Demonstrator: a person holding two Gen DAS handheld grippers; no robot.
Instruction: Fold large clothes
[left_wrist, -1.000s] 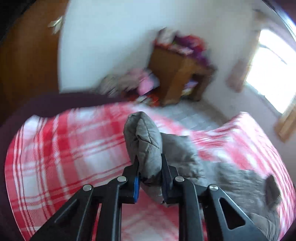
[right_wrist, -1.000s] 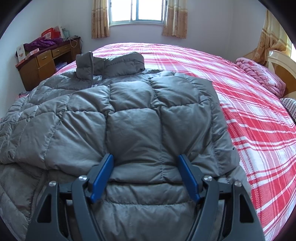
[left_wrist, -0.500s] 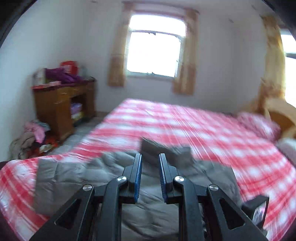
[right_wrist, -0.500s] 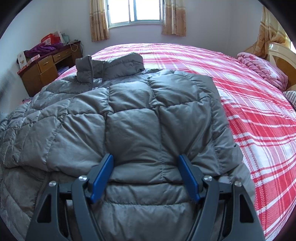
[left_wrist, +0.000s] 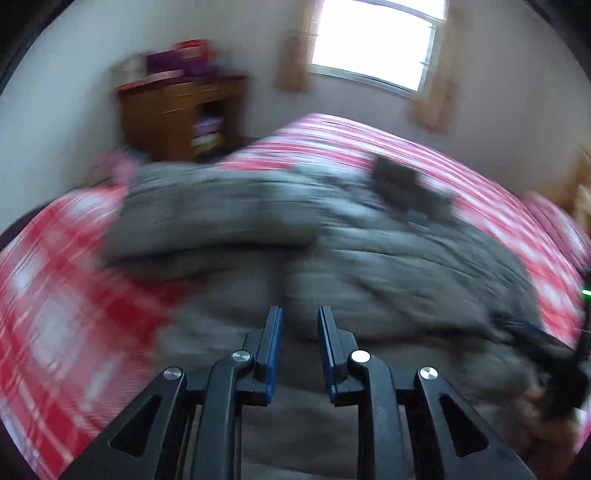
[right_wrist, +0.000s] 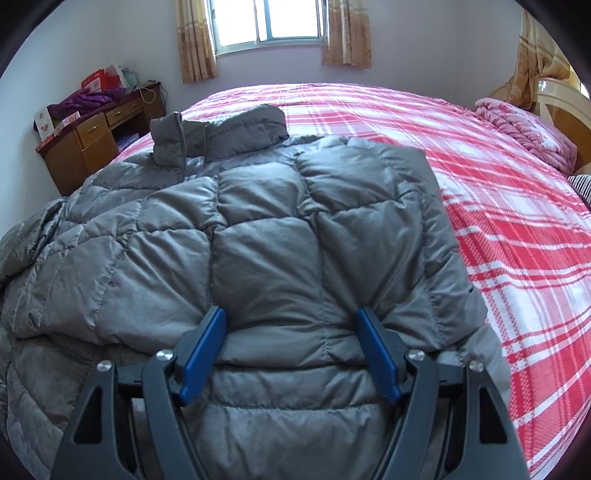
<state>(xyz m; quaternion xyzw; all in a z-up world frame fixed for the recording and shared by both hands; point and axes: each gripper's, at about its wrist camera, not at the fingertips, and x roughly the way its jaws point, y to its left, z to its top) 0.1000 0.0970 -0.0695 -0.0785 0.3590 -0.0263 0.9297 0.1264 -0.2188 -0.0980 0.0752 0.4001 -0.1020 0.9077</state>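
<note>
Left gripper (left_wrist: 300, 321) hangs over the grey puffer jacket (left_wrist: 332, 236) with its blue pads a narrow gap apart and nothing between them; a second ago those pads were pinched on a bunched fold of the jacket, and half a second ago they were already empty at about this same narrow gap. Its view has swung since then, from the window wall down toward the jacket, and the picture is heavily motion-blurred. Right gripper (right_wrist: 291, 332) stands wide open, its fingers (right_wrist: 205, 347) spread to either side of a quilted panel near the jacket's hem, holding nothing, and its stance matches the earlier pictures almost exactly. From the right wrist view the jacket (right_wrist: 258, 240) lies spread on the red-and-white plaid bedspread (right_wrist: 517, 240), collar (right_wrist: 221, 136) away from the camera toward the window (right_wrist: 266, 22), with one side folded in over the body. A wooden desk (right_wrist: 92, 147) stands beside the bed at left, and a pink blanket (right_wrist: 524, 129) lies bunched near the headboard at right.
</note>
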